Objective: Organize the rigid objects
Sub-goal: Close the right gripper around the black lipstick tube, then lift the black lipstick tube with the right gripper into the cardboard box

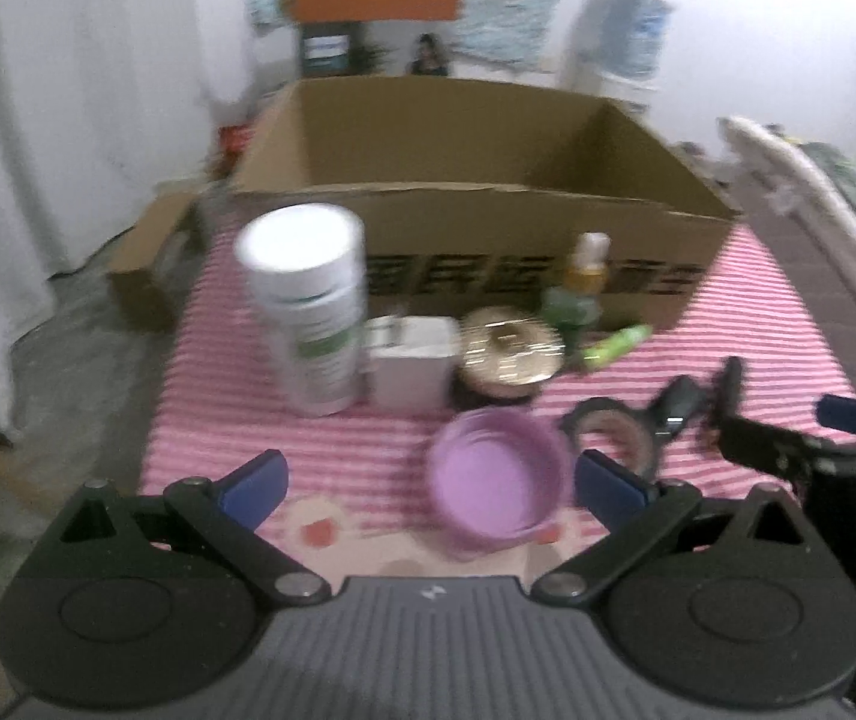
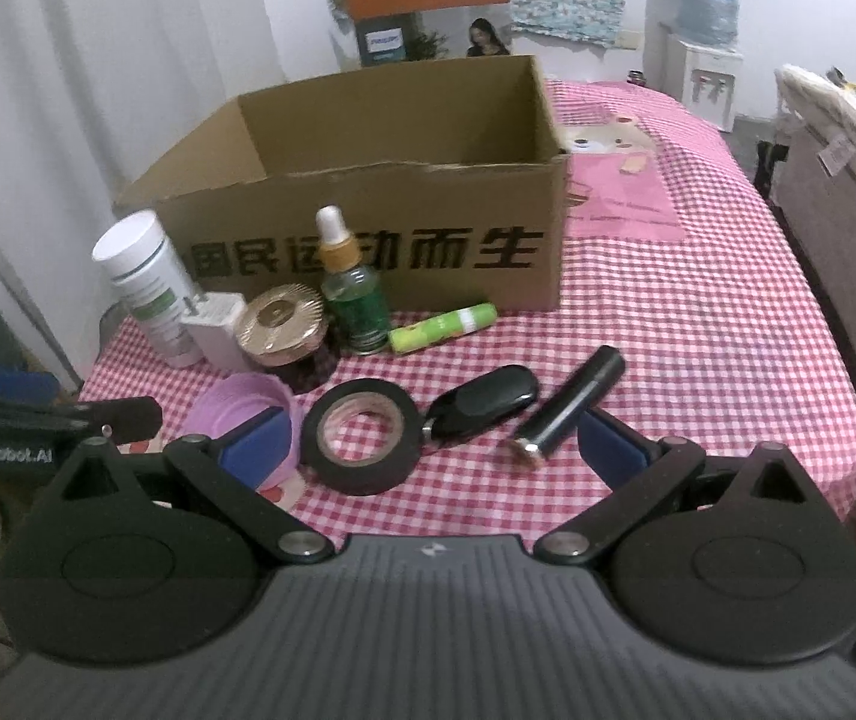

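Note:
An open cardboard box [image 2: 368, 180] stands at the back of the checked tablecloth. In front of it sit a white bottle [image 2: 149, 282], a white charger [image 2: 218, 330], a gold-lidded jar [image 2: 284, 324], a green dropper bottle [image 2: 353, 294] and a green tube [image 2: 442, 327]. Nearer lie a purple lid [image 1: 496, 480], a black tape roll [image 2: 362, 435], a black key fob [image 2: 481, 402] and a black cylinder [image 2: 571, 408]. My left gripper [image 1: 430, 483] is open, with the purple lid between its fingers. My right gripper [image 2: 430, 447] is open over the tape roll and key fob.
A white curtain [image 2: 98, 90] hangs at the left. A padded chair back [image 2: 847, 144] stands along the table's right side. A water dispenser [image 2: 703, 30] is at the far right wall. The pink cartoon print [image 2: 619, 180] lies right of the box.

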